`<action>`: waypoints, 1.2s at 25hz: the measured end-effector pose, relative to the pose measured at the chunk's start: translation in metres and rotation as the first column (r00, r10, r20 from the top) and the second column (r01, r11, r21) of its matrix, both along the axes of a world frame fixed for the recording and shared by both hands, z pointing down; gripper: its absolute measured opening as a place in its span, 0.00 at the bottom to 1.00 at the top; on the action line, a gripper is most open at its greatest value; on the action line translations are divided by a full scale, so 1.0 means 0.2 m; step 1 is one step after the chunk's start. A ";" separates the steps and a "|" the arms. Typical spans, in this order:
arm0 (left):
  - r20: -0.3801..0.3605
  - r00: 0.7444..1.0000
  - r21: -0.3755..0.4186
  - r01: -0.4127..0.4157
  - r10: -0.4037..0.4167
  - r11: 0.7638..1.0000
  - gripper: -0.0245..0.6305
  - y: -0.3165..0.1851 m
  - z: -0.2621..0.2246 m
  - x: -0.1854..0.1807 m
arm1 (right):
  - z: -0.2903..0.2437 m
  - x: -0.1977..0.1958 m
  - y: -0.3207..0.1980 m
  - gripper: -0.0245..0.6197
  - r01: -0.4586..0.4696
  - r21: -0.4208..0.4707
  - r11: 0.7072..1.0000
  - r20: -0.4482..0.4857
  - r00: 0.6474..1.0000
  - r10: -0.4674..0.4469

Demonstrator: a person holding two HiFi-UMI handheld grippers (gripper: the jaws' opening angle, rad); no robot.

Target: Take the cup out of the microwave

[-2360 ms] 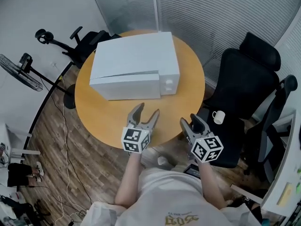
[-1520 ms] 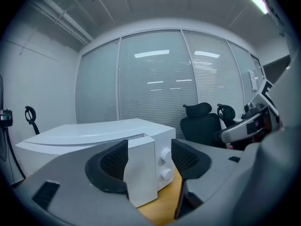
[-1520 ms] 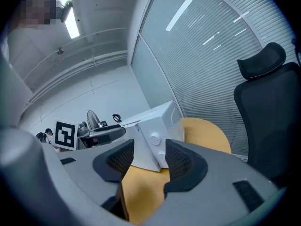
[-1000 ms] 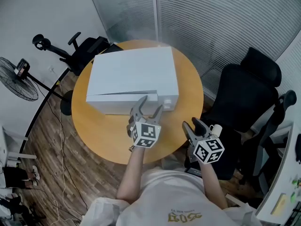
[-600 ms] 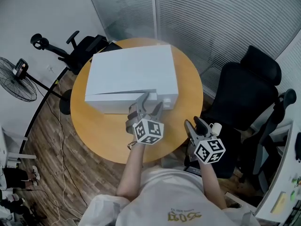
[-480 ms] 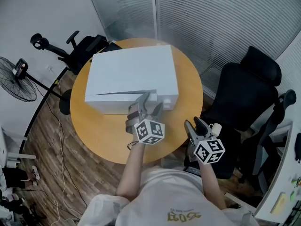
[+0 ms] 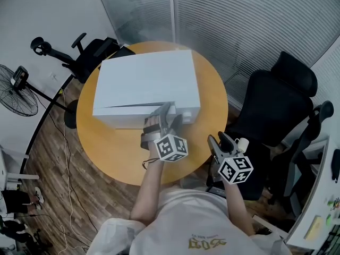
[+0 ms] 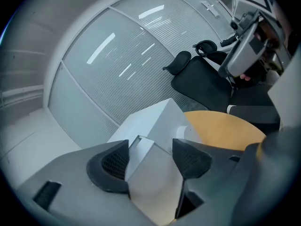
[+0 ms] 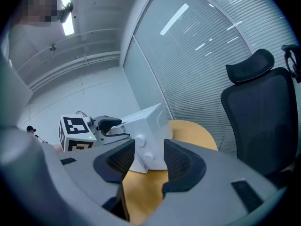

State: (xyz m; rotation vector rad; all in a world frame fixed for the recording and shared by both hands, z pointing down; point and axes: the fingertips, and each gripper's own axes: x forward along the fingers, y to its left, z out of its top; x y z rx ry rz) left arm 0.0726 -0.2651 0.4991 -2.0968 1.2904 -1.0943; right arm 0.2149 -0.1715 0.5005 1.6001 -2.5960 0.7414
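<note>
A white microwave (image 7: 146,78) stands on the round wooden table (image 7: 106,147), its door (image 7: 130,113) slightly ajar along the top seam. My left gripper (image 7: 169,116) is at the door's right edge, rolled to one side. In the left gripper view the door's edge (image 8: 150,182) stands between the jaws of the left gripper (image 8: 150,157), which is open. My right gripper (image 7: 218,138) hovers off the table's right front rim, open and empty; the right gripper (image 9: 149,159) frames the microwave (image 9: 150,121). A small white cup (image 7: 244,142) sits on the black chair seat just beyond it.
A black office chair (image 7: 271,105) stands close at the right, another chair (image 7: 98,49) at the back left. A floor fan (image 7: 18,84) stands at the left. Glass partitions with blinds (image 7: 239,20) run behind the table. Cables lie on the wooden floor.
My left gripper has gone from above the table's front edge up to the microwave door's right edge and rolled sideways there. The right gripper has hardly moved.
</note>
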 end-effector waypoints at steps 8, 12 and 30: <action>-0.021 1.000 0.003 -0.011 0.011 1.000 0.48 0.00 0.00 0.00 | 0.04 -0.02 -0.01 0.35 0.006 -0.023 1.000 0.028 1.000 -0.006; -0.027 1.000 0.011 -0.016 0.016 1.000 0.48 0.01 0.00 0.01 | 0.04 -0.02 -0.01 0.35 0.005 -0.024 1.000 0.025 1.000 -0.005; -0.037 0.998 0.022 -0.044 0.044 0.999 0.47 0.15 0.01 0.01 | 0.05 -0.05 0.09 0.34 0.026 -0.030 0.999 -0.013 1.000 -0.026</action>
